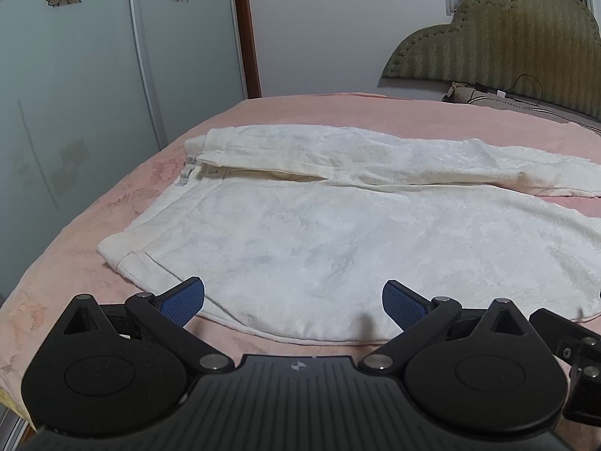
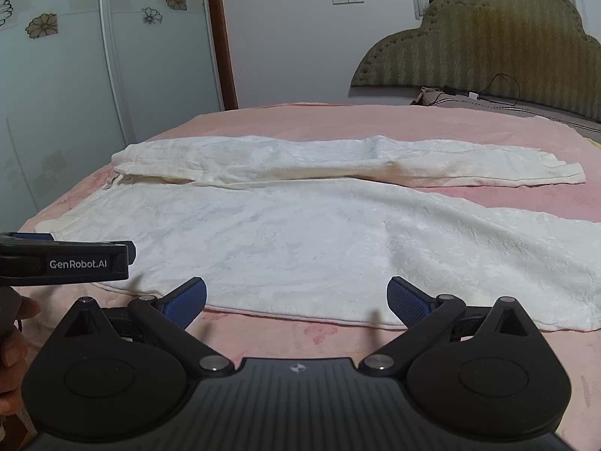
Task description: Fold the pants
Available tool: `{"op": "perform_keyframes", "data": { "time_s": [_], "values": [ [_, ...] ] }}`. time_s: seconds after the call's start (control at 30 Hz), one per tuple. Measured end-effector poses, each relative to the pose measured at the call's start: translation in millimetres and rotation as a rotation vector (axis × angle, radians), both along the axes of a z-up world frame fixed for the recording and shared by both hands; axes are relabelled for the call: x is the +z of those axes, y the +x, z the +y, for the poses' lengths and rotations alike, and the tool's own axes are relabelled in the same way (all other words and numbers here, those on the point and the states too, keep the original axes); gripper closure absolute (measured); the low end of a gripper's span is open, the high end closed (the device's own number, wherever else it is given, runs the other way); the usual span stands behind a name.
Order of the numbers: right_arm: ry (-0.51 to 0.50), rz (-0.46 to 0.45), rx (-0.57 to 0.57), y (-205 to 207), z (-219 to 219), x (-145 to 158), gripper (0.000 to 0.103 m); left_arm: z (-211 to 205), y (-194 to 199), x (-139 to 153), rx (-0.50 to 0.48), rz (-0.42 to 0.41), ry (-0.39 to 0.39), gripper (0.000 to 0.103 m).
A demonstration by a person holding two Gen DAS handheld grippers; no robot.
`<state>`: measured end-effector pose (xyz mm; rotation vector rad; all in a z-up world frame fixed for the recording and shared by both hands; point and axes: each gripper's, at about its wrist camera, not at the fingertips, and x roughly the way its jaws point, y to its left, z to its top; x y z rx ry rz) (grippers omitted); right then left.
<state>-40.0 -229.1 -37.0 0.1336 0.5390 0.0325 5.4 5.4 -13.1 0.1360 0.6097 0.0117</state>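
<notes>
Pants (image 1: 319, 248) lie spread flat on the pink bed (image 1: 94, 225), waistband to the left, legs running right. Your left claw (image 1: 293, 302) and right claw (image 2: 296, 302) both hover spread wide and empty just above the near edge. Pinch only the near leg's hem-side edge, both layers together, then carry it evenly over the far leg.

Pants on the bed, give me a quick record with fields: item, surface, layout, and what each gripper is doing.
item: white pants
surface: pink bedspread
layout: spread flat, waistband left, two legs running right, unfolded
left gripper: open, at the near edge by the waistband, holding nothing
right gripper: open, at the near edge, holding nothing
background: green headboard
</notes>
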Motion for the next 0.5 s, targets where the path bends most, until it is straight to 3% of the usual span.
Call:
{"op": "perform_keyframes", "data": {
  "time_s": [0.37,0.5],
  "values": [
    [-0.064,-0.038,0.021,-4.6,6.9,1.2,0.000,-2.6,-1.5,-1.9,-0.011,-0.004,0.011,0.000],
    [-0.031,-0.021,0.032,-2.6,2.1,-2.0,0.000,-3.7,-2.2,-2.6,-0.016,-0.010,0.021,0.000]
  ]
}}
